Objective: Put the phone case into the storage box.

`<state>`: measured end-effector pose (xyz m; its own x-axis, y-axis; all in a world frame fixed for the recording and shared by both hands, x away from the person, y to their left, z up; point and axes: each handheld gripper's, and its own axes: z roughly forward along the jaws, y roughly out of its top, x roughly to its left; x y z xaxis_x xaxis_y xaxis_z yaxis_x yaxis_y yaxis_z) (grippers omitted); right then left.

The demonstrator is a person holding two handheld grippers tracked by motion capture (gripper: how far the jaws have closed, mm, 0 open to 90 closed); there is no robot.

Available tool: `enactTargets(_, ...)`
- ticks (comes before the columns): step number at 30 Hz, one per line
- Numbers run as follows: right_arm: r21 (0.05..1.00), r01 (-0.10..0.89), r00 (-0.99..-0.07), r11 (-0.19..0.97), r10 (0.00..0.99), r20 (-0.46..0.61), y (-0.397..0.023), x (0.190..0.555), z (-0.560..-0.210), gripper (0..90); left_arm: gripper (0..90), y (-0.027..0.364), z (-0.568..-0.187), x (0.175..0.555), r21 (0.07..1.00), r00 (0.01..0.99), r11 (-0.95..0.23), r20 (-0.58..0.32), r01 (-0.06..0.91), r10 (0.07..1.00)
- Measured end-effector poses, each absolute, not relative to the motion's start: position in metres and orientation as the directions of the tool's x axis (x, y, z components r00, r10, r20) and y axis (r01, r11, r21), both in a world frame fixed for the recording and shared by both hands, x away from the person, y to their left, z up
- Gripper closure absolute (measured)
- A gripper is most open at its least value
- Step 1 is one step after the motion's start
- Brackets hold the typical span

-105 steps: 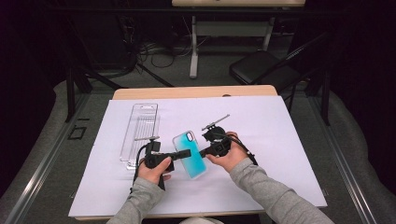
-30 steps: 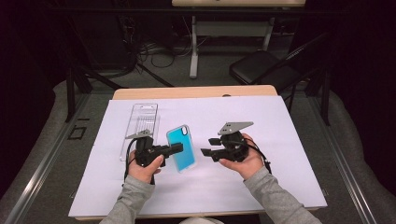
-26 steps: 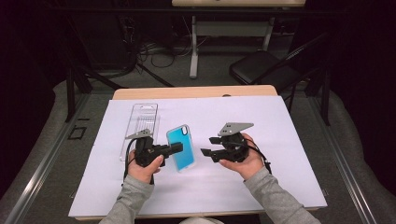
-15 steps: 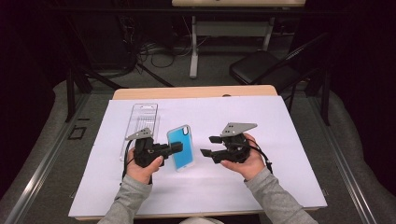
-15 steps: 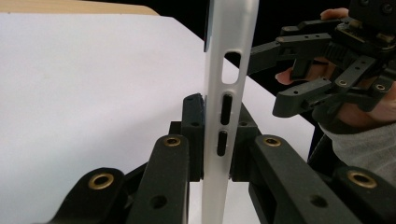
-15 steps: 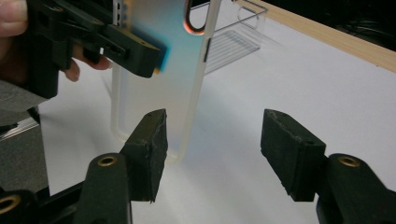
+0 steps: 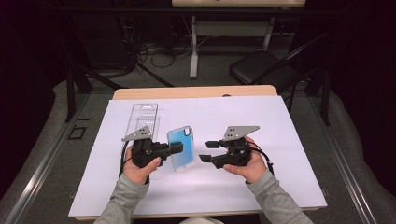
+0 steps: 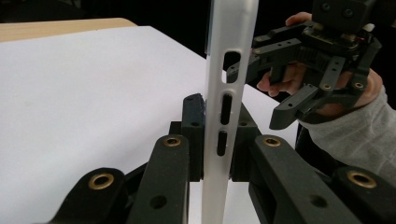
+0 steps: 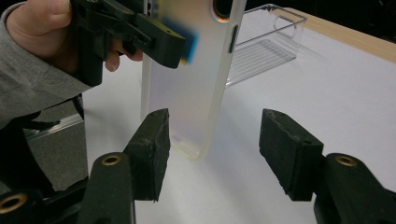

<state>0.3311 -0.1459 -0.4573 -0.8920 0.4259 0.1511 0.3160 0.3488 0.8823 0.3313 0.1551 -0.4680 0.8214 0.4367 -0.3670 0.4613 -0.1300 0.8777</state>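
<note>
High view: left gripper (image 7: 175, 148) is clamped on the long edge of a phone case (image 7: 181, 148), holding it raised above the white sheet (image 7: 280, 140) covering the desk (image 7: 196, 92). Right gripper (image 7: 203, 151) sits just beside the case, its fingers (image 9: 152, 144) spread wide and holding nothing.

Left gripper view: case stands upright, pinched edge-on between the closed fingers (image 8: 194, 135) at the button cut-outs.

Step in hand, as judged: handing or steadying the case between the two grippers. To do it well, the right fingers should close on the free lower edge, square to the flat back, before the left lets go; a skewed bite on the thin wall could twist or slip.

Materials: case is frosted, translucent, smooth plastic with rounded corners and a blue inner face. A clear, ribbed plastic package (image 7: 144, 122) lies flat on the sheet behind the left gripper.
</note>
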Motion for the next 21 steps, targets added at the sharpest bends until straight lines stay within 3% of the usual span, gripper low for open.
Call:
enactTargets(9,0.899,0.310,-0.910,0.310,0.369,0.187,-0.1504,0.3289,-0.4558,45.4,81.2,0.1478,-0.4629,0.3258,0.886,0.858,-0.157,-0.356,0.436,0.371)
enactTargets(21,0.897,0.322,-0.927,0.304,0.294,0.234,-0.1497,0.3282,-0.4628,56.6,81.2,0.1445,-0.4617,0.3234,0.889,0.875,-0.162,-0.365,0.429,0.317)
